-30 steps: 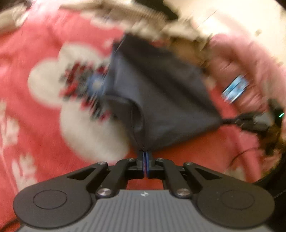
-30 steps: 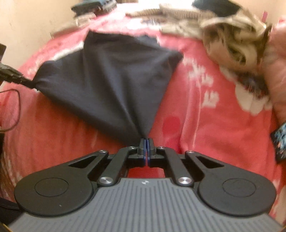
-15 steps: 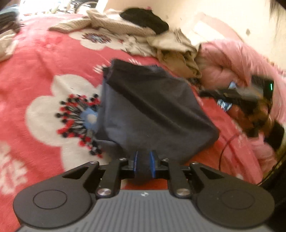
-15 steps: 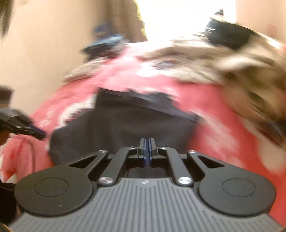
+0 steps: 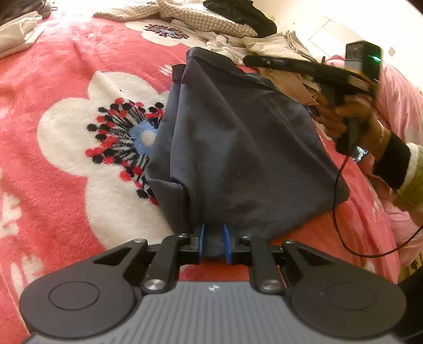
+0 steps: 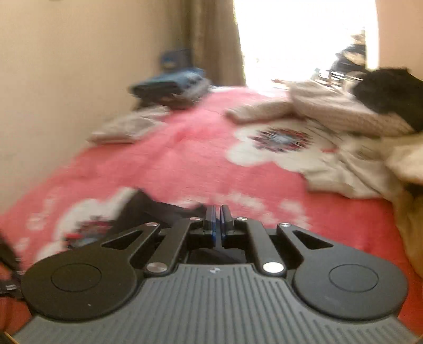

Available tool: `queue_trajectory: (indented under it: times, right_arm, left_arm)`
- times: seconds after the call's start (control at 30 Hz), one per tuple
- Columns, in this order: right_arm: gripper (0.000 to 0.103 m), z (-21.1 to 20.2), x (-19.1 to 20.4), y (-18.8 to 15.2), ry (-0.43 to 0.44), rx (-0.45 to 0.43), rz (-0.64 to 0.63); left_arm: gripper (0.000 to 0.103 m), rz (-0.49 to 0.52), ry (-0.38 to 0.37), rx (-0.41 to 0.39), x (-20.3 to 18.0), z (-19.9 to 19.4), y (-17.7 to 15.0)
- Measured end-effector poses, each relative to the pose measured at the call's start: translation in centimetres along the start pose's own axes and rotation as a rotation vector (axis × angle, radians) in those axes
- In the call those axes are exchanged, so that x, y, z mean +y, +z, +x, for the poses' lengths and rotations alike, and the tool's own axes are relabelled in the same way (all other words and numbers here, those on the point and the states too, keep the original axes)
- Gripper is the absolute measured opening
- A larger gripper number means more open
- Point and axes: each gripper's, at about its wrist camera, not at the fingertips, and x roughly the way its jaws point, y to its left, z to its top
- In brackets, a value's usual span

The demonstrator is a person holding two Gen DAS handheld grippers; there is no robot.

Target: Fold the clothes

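Observation:
A dark navy garment (image 5: 238, 148) lies folded over on the red flowered blanket (image 5: 66, 79). My left gripper (image 5: 214, 243) has its blue pads parted a little, with the garment's near edge bunched loosely between them. My right gripper (image 6: 217, 222) is nearly shut with a thin gap and nothing between the pads; it is lifted above the garment's dark far edge (image 6: 158, 211). In the left wrist view the right gripper (image 5: 264, 61) hovers over the garment's far right side, held by a hand (image 5: 354, 119).
Unfolded clothes (image 5: 238, 23) are heaped at the far side of the bed, also in the right wrist view (image 6: 343, 119). Folded stacks (image 6: 169, 87) sit by the wall. A pink quilt (image 5: 396, 92) lies at the right. A black cable (image 5: 341, 211) trails across the blanket.
Both grippers carried the garment's corners forward, folding it over. The left pads have parted. The right gripper has let go of its corner and lifted away.

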Motion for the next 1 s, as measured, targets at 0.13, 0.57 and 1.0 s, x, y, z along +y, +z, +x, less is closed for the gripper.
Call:
queue_trajectory:
  times: [0.13,0.57,1.0]
  right_arm:
    - [0.004,0.9,3.6,-0.4,0.211,0.098,-0.092]
    - [0.01,-5.9,-0.9,0.1,0.017,-0.038,0.252]
    - [0.031,-9.7,6.9,-7.7,0.15,0.145,0.37]
  left_arm:
    - [0.016,-0.014,-0.012,-0.003,0.3,-0.2,-0.2]
    - [0.037,-0.03,-0.03,-0.062,0.1,-3.2,0.0]
    - [0.045,-0.057,0.057,-0.079,-0.3,-1.9,2.5]
